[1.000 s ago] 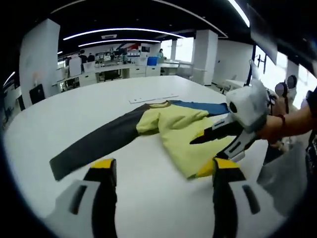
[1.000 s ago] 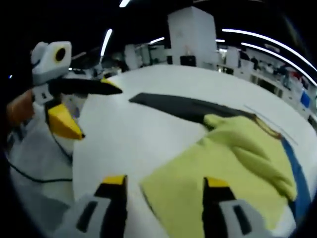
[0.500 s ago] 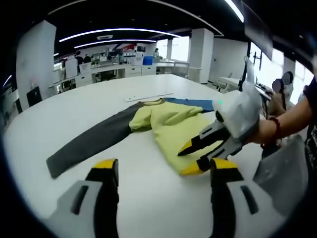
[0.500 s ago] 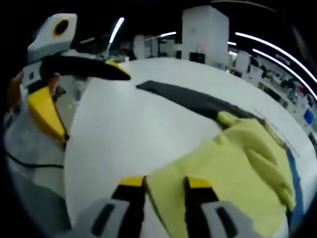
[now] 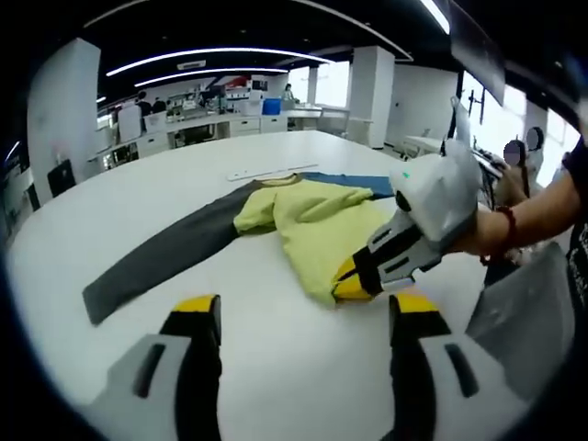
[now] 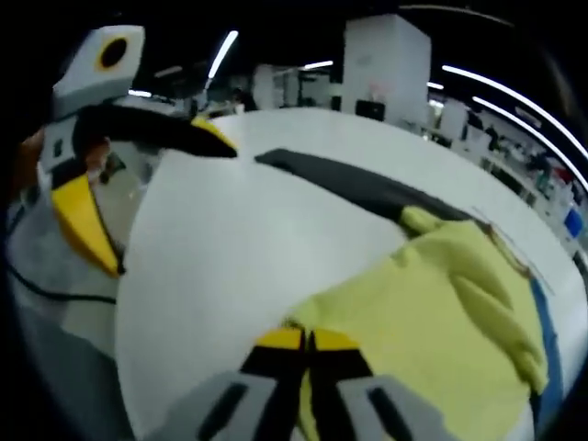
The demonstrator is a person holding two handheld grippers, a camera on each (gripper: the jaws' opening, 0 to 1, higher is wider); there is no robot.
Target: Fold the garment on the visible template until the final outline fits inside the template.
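A yellow garment (image 5: pixel 317 225) with a long dark grey sleeve (image 5: pixel 156 257) and a blue sleeve (image 5: pixel 354 184) lies on the white table (image 5: pixel 276 367). In the left gripper view my left gripper (image 5: pixel 299 317) stands open over bare table, short of the garment's near corner. The right gripper (image 5: pixel 354 276) reaches in from the right there, shut on the garment's near yellow corner. In the right gripper view the right gripper (image 6: pixel 308 340) pinches that corner of the garment (image 6: pixel 432 312), with the dark sleeve (image 6: pixel 340 184) stretching away beyond it. The left gripper (image 6: pixel 119 193) shows at the left, jaws spread.
A thin white strip (image 5: pixel 271 172) lies on the table beyond the collar. A person's hand and wrist (image 5: pixel 514 230) hold the right gripper. Desks, pillars and people stand far behind in the office. The table's near edge (image 6: pixel 119 303) runs at the left.
The right gripper has closed from open onto the garment's near yellow corner. The left gripper has stayed open over the table.
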